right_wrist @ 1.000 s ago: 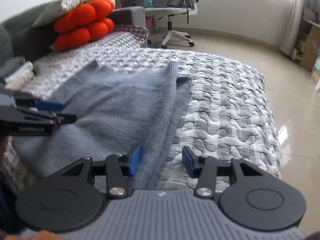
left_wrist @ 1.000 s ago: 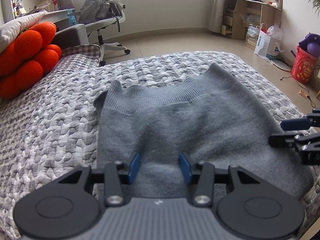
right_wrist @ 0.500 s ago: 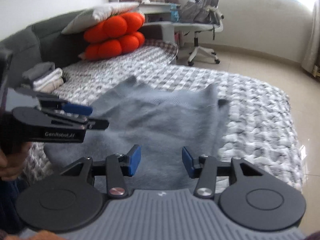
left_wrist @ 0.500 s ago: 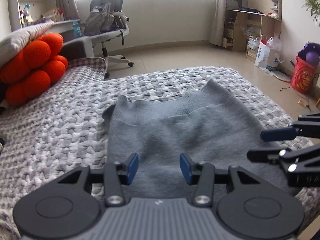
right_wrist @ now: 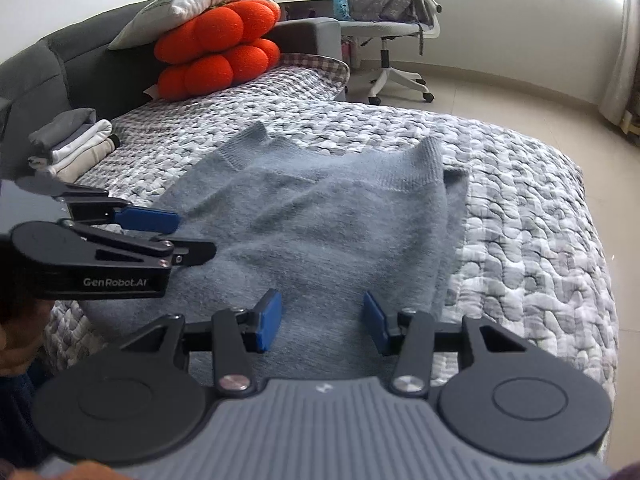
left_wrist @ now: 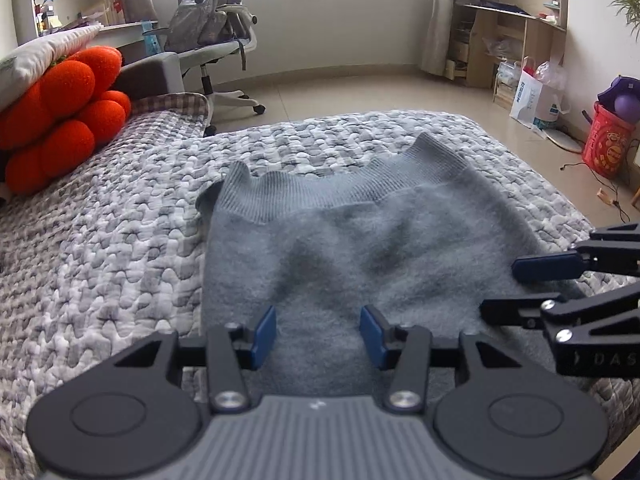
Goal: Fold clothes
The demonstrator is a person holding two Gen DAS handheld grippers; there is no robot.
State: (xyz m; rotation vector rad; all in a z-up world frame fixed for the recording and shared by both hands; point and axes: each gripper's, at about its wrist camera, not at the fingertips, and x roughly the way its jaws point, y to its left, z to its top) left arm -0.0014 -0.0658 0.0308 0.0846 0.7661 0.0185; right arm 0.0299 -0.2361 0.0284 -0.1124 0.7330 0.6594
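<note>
Left wrist view: grey sweater [left_wrist: 360,248] lies flat on the bed [left_wrist: 100,240]. Left tool [left_wrist: 318,336] and right tool [right_wrist: 322,322] hover above it, jaws parted, empty. Soft, limp knit; probably best gripped at the near edge corners.

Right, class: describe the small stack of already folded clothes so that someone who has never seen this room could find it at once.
Start at the bed with the grey-and-white quilt and go to its head end, by the dark grey headboard. Below the orange bobbly cushion sits the folded stack. Unlike the grey sweater spread mid-bed, it is a neat pile of grey, white and cream layers.
</note>
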